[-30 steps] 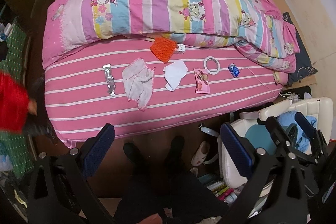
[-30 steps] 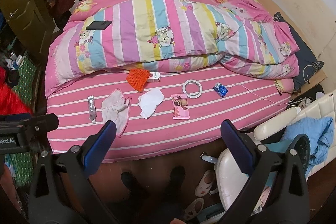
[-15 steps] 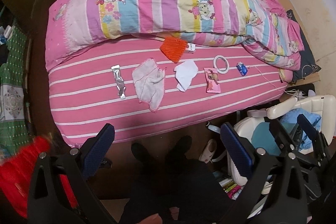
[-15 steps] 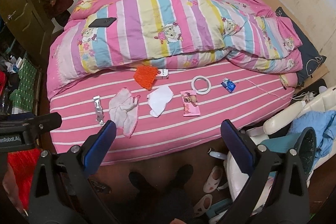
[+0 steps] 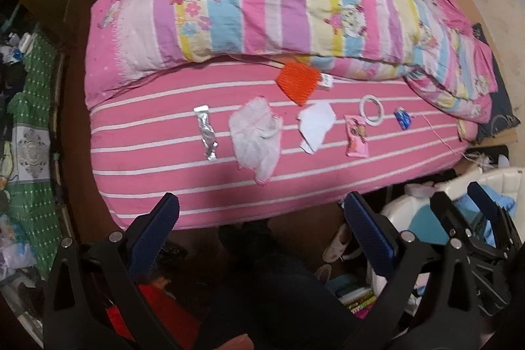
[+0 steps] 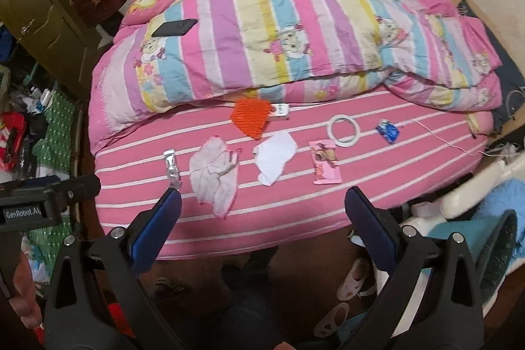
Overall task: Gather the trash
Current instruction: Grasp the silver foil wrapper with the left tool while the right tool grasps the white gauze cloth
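Both the left gripper [image 5: 259, 218] and right gripper [image 6: 262, 212] hold their jaws wide apart, empty, above the pink striped bed [image 6: 295, 205] with a crumpled silver wrapper [image 6: 172, 168] lying on it.

Dim indoor light, soft motion blur, fisheye-bent edges, dark corners

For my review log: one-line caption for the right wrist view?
Open right claw above pink striped bed strewn with foil wrapper, cloth, tape ring.

Both the left claw [image 5: 261, 218] and the right claw [image 6: 262, 218] are spread wide, empty, pointing forward.
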A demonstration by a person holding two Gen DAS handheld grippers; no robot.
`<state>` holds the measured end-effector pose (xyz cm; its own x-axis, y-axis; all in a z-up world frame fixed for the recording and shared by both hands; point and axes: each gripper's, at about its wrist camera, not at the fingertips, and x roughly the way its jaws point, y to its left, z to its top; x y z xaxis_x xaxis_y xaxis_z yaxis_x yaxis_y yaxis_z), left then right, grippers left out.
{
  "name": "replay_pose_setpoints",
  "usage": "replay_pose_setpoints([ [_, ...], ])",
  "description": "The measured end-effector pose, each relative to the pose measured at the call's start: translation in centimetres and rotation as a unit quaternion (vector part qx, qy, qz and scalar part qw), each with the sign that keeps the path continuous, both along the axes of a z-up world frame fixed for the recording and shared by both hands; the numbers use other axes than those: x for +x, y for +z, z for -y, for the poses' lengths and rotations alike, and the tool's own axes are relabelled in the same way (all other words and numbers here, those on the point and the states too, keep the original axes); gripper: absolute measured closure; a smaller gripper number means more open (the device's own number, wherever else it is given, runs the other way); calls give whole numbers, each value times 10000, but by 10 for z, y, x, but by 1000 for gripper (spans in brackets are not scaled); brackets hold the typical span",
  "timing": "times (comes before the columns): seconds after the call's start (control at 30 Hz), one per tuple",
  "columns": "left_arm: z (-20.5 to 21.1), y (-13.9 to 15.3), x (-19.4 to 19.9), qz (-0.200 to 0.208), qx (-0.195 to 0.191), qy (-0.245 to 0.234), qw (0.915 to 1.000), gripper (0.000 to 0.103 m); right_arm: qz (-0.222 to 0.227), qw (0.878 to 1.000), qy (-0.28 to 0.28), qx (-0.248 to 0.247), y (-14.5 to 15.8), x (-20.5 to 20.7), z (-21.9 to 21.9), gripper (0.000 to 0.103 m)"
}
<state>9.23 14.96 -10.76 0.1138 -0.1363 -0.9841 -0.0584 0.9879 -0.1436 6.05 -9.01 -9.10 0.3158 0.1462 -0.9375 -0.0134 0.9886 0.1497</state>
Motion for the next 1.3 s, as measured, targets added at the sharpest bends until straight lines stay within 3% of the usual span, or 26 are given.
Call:
replay_pose_setpoints([
  [0.17, -22, -29, 12, -43, -31, 400, 9992, 5, -195, 9976, 288, 605, -34, 22, -6, 5],
  [0.37, -46, -83, 22, -162, -190, 715, 9971, 5, -611, 9939, 556, 736, -96, 48, -37, 5],
  [0.63, -75, -196, 50, -602, -411, 933, 9930, 5, -1282, 9859, 359, 1012, -208, 70, -81, 5],
  [0.93, -91, -328, 89, -1061, -399, 901, 9895, 5, -1850, 9798, -4, 764, -323, 105, -128, 5],
  [1.2, -95, -397, 101, -1424, -498, 1097, 9824, 6, -2055, 9775, -25, 477, -386, 117, -152, 5],
  [1.3, -95, -415, 98, -1608, -585, 1114, 9789, 16, -2158, 9757, 103, 363, -399, 117, -161, 8],
])
